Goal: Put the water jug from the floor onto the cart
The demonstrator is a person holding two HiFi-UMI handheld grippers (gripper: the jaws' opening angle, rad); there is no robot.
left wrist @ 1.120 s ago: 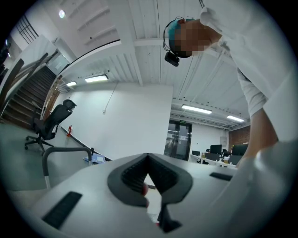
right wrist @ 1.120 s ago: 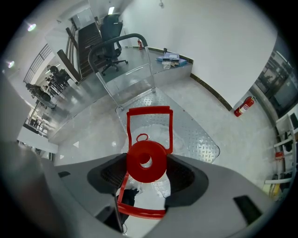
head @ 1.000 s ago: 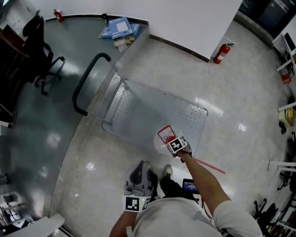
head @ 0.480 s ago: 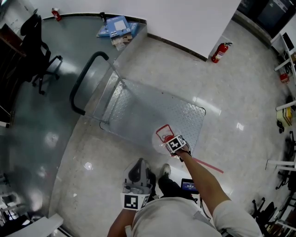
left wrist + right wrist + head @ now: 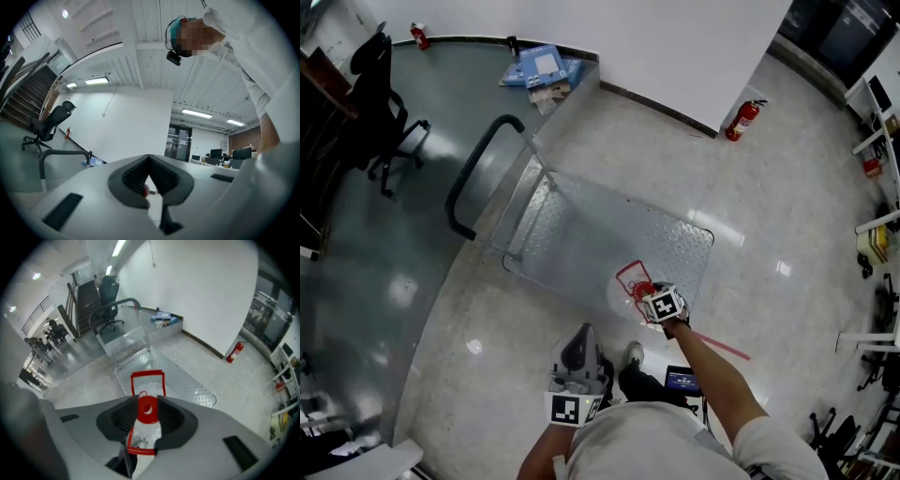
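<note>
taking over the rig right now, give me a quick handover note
Left gripper: shut, empty, held level close to the body.
Right gripper: pointing down; its jaws have just been closing and now clamp the water jug by its red cap.
Things: the jug is at the near edge of the cart, whose deck is bare.
Done: jug gripped. Whether its base has left the floor cannot be told.
Left: lift it over the edge, set it upright on the deck, release.
</note>
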